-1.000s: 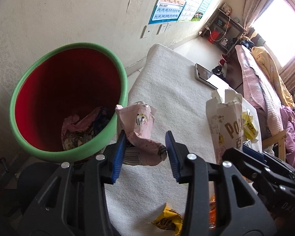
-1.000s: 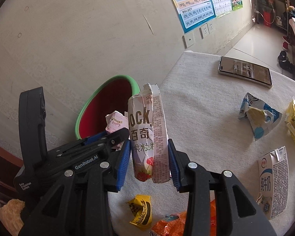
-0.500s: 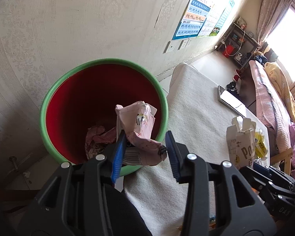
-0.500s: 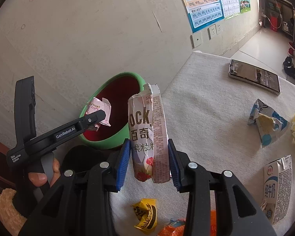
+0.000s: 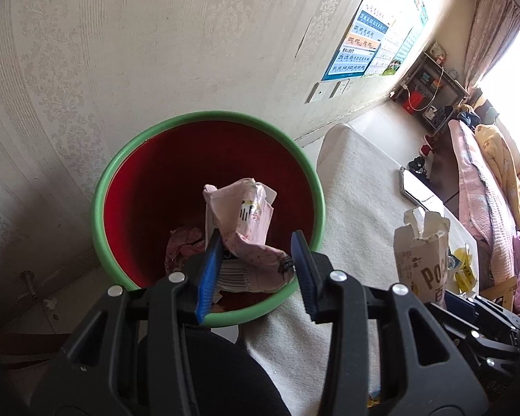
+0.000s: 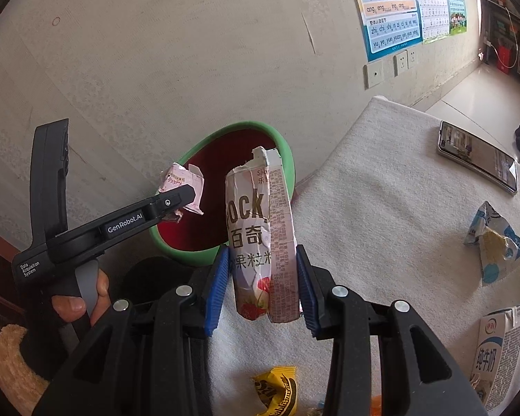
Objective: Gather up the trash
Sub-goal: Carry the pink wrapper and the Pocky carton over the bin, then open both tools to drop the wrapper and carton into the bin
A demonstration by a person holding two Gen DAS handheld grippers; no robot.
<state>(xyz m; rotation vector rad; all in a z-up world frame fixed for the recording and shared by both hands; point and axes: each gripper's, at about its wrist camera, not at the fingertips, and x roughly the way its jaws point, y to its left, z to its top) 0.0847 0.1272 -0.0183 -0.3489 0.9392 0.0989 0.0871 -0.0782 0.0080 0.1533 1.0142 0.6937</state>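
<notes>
My left gripper (image 5: pixel 256 270) is shut on a crumpled pink carton (image 5: pixel 242 232) and holds it over the mouth of the red bin with a green rim (image 5: pixel 208 118). Crumpled trash (image 5: pixel 183 246) lies at the bin's bottom. In the right wrist view the left gripper (image 6: pixel 180 204) shows from the side with the pink carton (image 6: pixel 180 180) above the red bin (image 6: pixel 280 142). My right gripper (image 6: pixel 260 277) is shut on a torn pink snack box (image 6: pixel 260 228), upright, above the white tabletop (image 6: pixel 381 190) just beside the bin.
On the tabletop lie a phone (image 6: pixel 478 156), a crushed blue-and-white carton (image 6: pixel 495 242), a white milk carton (image 6: pixel 499 353) and a yellow wrapper (image 6: pixel 277 391). A hand (image 6: pixel 79 298) holds the left gripper's handle. The wallpapered wall (image 5: pixel 156 52) stands right behind the bin.
The left gripper carried the pink carton leftward from the table edge to over the bin's opening. The right gripper with the snack box shifted toward the bin.
</notes>
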